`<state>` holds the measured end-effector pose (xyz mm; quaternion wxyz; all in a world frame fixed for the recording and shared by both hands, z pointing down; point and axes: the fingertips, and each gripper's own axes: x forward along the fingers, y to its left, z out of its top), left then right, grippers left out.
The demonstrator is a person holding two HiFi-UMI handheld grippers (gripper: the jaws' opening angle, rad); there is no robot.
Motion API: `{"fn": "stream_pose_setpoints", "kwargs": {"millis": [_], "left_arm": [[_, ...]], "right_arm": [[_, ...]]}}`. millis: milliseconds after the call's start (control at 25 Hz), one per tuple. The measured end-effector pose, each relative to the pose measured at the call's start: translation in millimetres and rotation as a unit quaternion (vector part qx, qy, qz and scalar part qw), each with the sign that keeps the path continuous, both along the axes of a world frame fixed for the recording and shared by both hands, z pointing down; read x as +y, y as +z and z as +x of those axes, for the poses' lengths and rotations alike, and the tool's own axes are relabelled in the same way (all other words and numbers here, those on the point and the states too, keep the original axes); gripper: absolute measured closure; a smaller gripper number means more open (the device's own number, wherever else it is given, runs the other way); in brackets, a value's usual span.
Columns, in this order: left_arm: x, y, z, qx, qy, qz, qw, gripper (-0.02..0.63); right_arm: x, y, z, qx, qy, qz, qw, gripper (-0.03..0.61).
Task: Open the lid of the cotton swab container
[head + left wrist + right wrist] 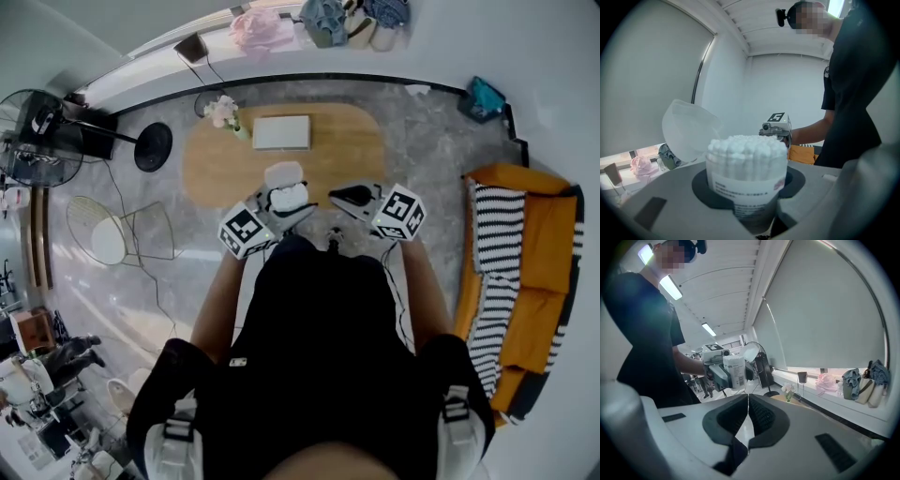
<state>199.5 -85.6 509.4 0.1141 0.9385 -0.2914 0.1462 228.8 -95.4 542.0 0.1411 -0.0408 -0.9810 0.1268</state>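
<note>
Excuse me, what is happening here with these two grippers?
A person holds a gripper in each hand. The left gripper is closed on the cotton swab container. Its clear lid is already flipped open, so the swabs show. The right gripper is shut and empty, apart from the container.

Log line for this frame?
left gripper: shut on container | lid: open, tipped back | swabs: exposed | right gripper: shut, empty, apart from container
</note>
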Motion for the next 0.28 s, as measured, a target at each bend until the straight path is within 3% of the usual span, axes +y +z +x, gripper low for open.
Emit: {"fn": "stream_pose_setpoints", "kwargs": {"millis": [280], "left_arm": [[-11.7,-0.8,-5.9,0.003,0.003,0.006,1.0000,0.425]], "right_arm": [[-6.6,-0.5,-9.0,-0.003,0.000,0.000,1.000,0.581]]}}
